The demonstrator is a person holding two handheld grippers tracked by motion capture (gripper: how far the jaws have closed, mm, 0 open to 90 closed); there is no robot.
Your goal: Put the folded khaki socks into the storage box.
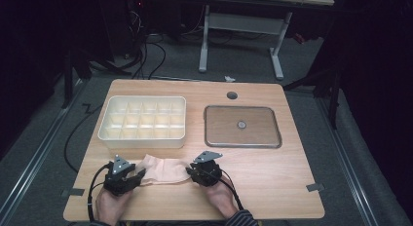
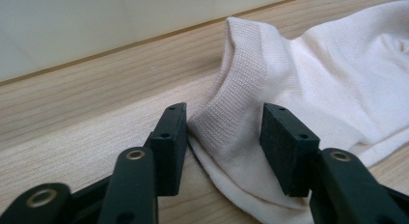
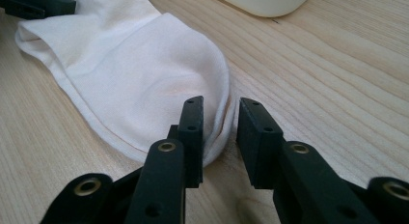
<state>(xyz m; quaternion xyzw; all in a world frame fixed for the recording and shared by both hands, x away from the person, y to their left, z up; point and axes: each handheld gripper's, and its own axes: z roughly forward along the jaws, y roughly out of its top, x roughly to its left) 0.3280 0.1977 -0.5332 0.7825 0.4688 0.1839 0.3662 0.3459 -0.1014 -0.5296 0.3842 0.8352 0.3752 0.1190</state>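
Pale pink sock [image 1: 163, 169] lying flat on wooden table [image 1: 272, 167], near edge, at 6 o'clock from the compartment tray [image 1: 142, 122]. Left gripper [image 1: 141, 174] stationed at the sock's 9 o'clock end, jaws spread either side of the ribbed cuff [image 2: 231, 113]; left pad touching the cuff edge, right pad apart from the fabric, so no pinch yet. Right gripper [image 1: 189, 174] stationed at the 3 o'clock end, jaws narrowed around the rounded toe [image 3: 212, 132], left pad against the cloth, right pad just beside it; grip judged not complete. Step in hand judged: taking hold of both ends ahead of folding or lifting. Next move calls for closing both pairs fully on fabric, catching both layers. Sock: soft fine knit, cuff ribbed, limp, lightly creased. Tray: cream plastic, rectangular, rounded corners, grid of small cells. At 3 o'clock of the tray, shallow metal pan [image 1: 242, 126], rectangular, dull sheen. Table: light wood grain, matte.
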